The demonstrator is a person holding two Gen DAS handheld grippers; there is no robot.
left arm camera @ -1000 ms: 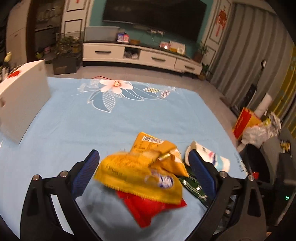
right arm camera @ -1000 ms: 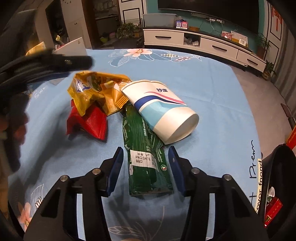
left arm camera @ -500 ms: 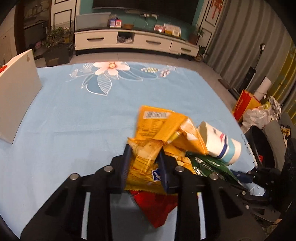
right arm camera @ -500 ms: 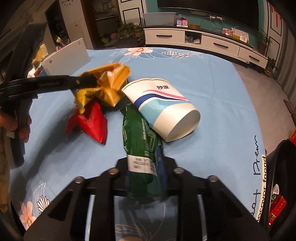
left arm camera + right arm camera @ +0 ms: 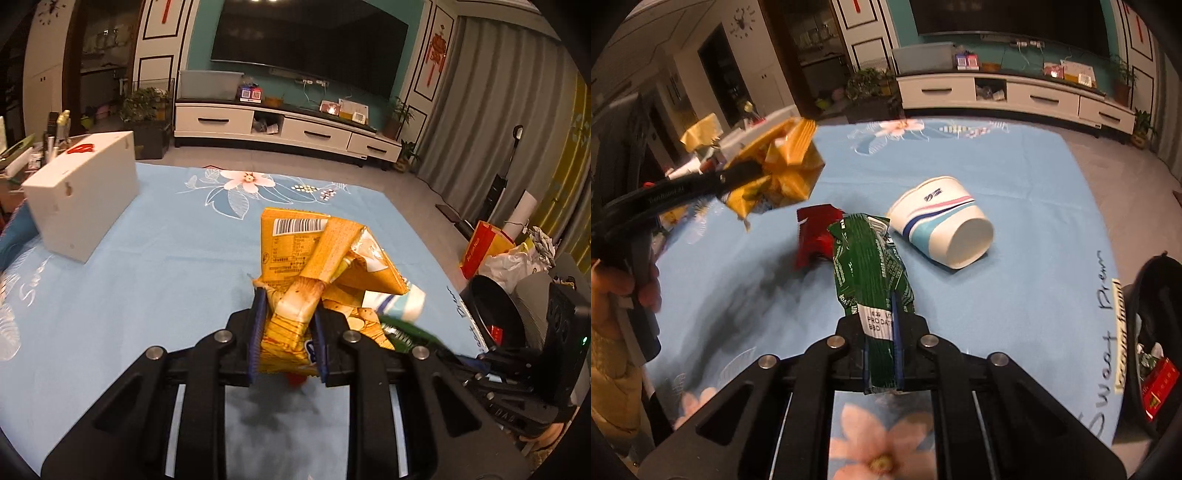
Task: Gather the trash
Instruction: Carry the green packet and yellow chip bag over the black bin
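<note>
My left gripper (image 5: 287, 325) is shut on a crumpled yellow snack bag (image 5: 317, 258) and holds it above the blue tablecloth; the bag also shows in the right wrist view (image 5: 779, 170). My right gripper (image 5: 882, 354) is shut on a green wrapper (image 5: 868, 266), lifted off the cloth. A red wrapper (image 5: 812, 236) and a white paper cup (image 5: 942, 232) on its side lie on the cloth beyond the green wrapper. A black trash bin (image 5: 1152, 332) stands off the table's right edge.
A white box (image 5: 81, 195) stands at the table's left. The bin also shows in the left wrist view (image 5: 495, 314), with bags (image 5: 509, 254) on the floor beside it. A TV cabinet (image 5: 288, 129) lines the far wall.
Both grippers closed, the left on the yellow bag and the right on the green wrapper, and both lifted their pieces off the cloth. The red wrapper and cup stayed on the table.
</note>
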